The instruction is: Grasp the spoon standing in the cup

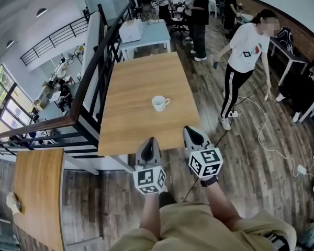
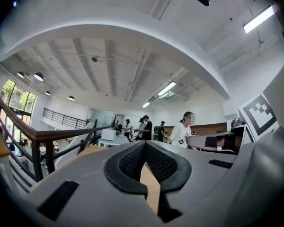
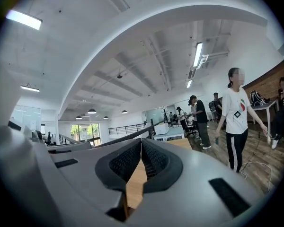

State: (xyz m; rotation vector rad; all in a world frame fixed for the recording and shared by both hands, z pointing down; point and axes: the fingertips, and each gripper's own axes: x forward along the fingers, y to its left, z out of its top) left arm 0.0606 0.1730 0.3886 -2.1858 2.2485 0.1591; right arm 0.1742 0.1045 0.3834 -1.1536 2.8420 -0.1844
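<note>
Nearest to us, the head view shows our 2 forearms, each carrying 1 marker cube, and ahead of them the 2 tongs. The left gripper (image 1: 150, 141) and the right gripper (image 1: 191, 132) sit side by side at the near edge of the wooden table (image 1: 141, 82), tips pointing toward it.

Only the gripper views show how the jaws stand. In the left gripper view the 2 dark ribbed pads (image 2: 131, 162) meet at their tips, and nothing is between them. A sliver of tabletop shows through the gap behind. The right gripper view shows the same thing: its 2 pads (image 3: 154, 159) are pressed together at the front and hold nothing.

The head view alone shows the cup (image 1: 159, 103). There is 1 white cup, handle to our right, standing near the middle of the table, well apart from both tongs. We cannot make out a spoon in it at this size. Neither gripper view shows the cup.

To the left, 1 dark railing (image 1: 89, 82) runs along the table. A 2nd wooden table (image 1: 39, 192) stands at our near left. Beyond the main table is 1 pale blue table (image 1: 152, 35) bearing 1 white box (image 1: 131, 30). To the right, 1 person in a white shirt (image 1: 246, 48) stands on the plank floor. More people are gathered farther back, too small to count surely.
</note>
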